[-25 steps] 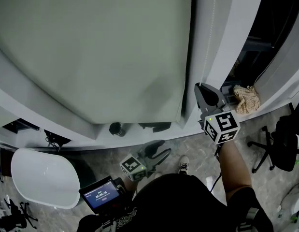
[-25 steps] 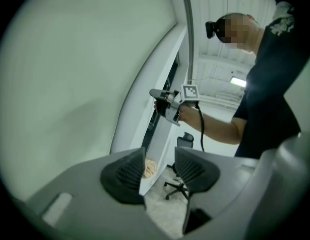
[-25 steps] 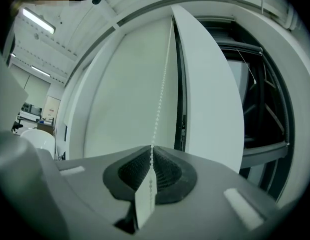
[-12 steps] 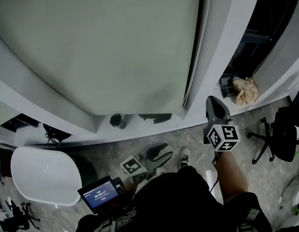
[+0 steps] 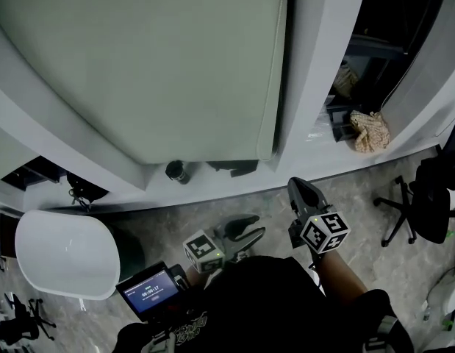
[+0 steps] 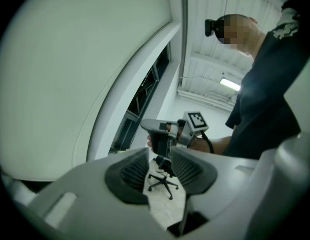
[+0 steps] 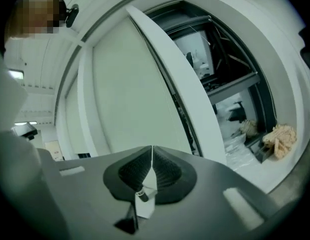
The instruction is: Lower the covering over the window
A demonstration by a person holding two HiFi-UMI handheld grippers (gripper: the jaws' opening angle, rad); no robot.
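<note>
The pale grey-green roller blind (image 5: 139, 65) hangs down over the window, its bottom edge just above the white sill (image 5: 212, 186). It also fills the left of the left gripper view (image 6: 69, 74) and the middle of the right gripper view (image 7: 129, 94). My right gripper (image 5: 295, 185) is low, in front of the sill and apart from the white frame post (image 5: 315, 65). Its jaws are closing and meet at the tips (image 7: 152, 151) with nothing between them. My left gripper (image 5: 258, 226) hangs lower, near my body. Its jaws (image 6: 160, 156) are closing, a gap still shows, and they hold nothing.
A dark cup (image 5: 176, 171) and a flat black object (image 5: 234, 168) sit on the sill. A beige cloth (image 5: 370, 131) lies on the right sill by a dark box. A black office chair (image 5: 425, 204) stands at right and a white rounded tabletop (image 5: 62, 256) at lower left.
My right gripper has dropped from beside the frame post, at sill height, to below the sill and nearer my body. The left gripper has stayed low.
</note>
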